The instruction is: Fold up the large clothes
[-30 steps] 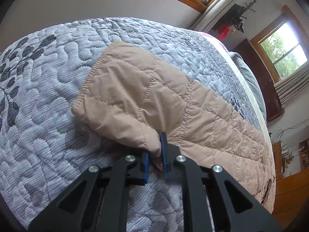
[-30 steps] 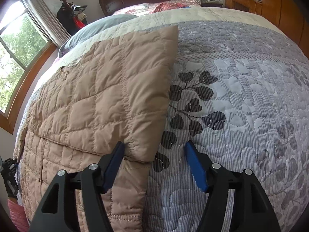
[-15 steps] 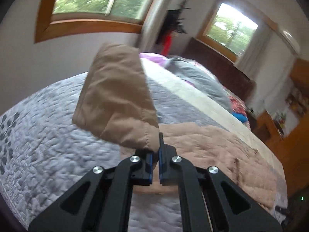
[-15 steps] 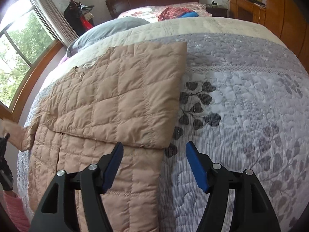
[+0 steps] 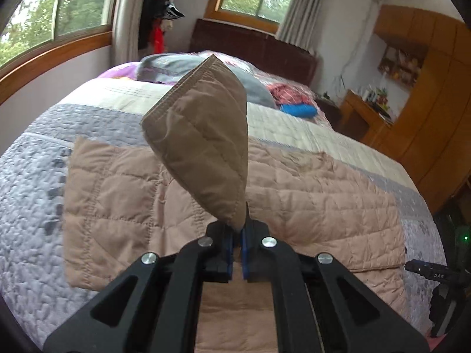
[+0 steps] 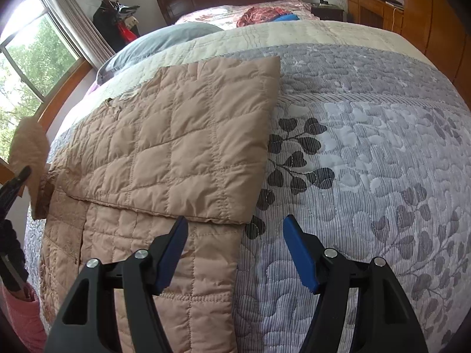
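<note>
pinching the end of a sleeve (image 5: 203, 144), the left gripper (image 5: 238, 232) tilts downward with its jaws clamped on the fabric, and the sleeve stands up toward 12 o'clock above the tan quilted jacket (image 5: 309, 200). the right gripper (image 6: 235, 247) points steeply down, jaws apart and holding nothing, above the jacket's edge where the other sleeve (image 6: 191, 147) lies folded across it. the jacket is spread flat on a grey leaf-patterned bedspread (image 6: 368, 161). a grey pillow (image 6: 164, 41) lies at 11 o'clock in the right view, wooden cabinets (image 5: 426, 103) at 2 o'clock in the left view.
</note>
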Available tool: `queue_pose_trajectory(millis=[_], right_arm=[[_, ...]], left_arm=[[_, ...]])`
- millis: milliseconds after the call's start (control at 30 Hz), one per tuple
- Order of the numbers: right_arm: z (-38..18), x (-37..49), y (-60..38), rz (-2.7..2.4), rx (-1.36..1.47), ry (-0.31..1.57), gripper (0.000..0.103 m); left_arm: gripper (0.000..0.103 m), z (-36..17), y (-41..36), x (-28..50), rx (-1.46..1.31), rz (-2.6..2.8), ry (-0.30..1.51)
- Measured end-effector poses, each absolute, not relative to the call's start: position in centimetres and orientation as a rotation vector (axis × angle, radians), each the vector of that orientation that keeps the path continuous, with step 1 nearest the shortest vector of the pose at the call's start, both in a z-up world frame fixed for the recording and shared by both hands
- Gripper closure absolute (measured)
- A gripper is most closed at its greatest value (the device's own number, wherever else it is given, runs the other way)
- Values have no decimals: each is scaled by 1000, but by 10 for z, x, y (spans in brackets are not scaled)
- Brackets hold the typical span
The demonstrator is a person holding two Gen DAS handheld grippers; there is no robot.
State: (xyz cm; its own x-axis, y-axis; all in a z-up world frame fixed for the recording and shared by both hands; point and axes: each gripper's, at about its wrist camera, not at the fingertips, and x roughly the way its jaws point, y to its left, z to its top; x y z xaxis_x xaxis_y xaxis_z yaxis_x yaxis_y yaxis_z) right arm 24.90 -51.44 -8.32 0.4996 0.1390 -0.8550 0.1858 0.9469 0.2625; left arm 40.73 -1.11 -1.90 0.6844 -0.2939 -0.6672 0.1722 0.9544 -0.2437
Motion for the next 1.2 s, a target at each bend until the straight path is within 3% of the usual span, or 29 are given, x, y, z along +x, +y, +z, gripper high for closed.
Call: queue_pose_trajectory(millis=[133,233,333,367,400,433,633,667,967,1200], right_arm=[[-88,251,-515,-32,347,1065,36],[-90,254,-515,-33,345,1069,36],[-91,255,-513,-33,343,1068,36],[-91,255,-513,-34,341,1067,36],[-91,255,-512,-34,338,1067,36],[-92,255,-511,-33,336,1066,36],[-81,253,-498,-29,306,1035,36],[-77,252,-493,-15,299,1025,36],[-70,266,-447,38,227,1061,36],[-64,309,-396,138,210,1130,36]], left_arm=[[100,-38,-42,416,-123,-312,820],[94,-49,-59,419,-87,-382,873],[65,-49,-63,408,-90,-480,890],[51,-48,-63,403,-96,-510,890],[43,-44,-60,396,-113,-559,882],[41,-41,-56,388,-130,-609,874],[41,-38,-16,385,-113,-474,842],[46,-40,-11,390,-104,-420,848],[55,-119,34,446,-120,-231,1075],[56,-112,37,438,-127,-228,1039]])
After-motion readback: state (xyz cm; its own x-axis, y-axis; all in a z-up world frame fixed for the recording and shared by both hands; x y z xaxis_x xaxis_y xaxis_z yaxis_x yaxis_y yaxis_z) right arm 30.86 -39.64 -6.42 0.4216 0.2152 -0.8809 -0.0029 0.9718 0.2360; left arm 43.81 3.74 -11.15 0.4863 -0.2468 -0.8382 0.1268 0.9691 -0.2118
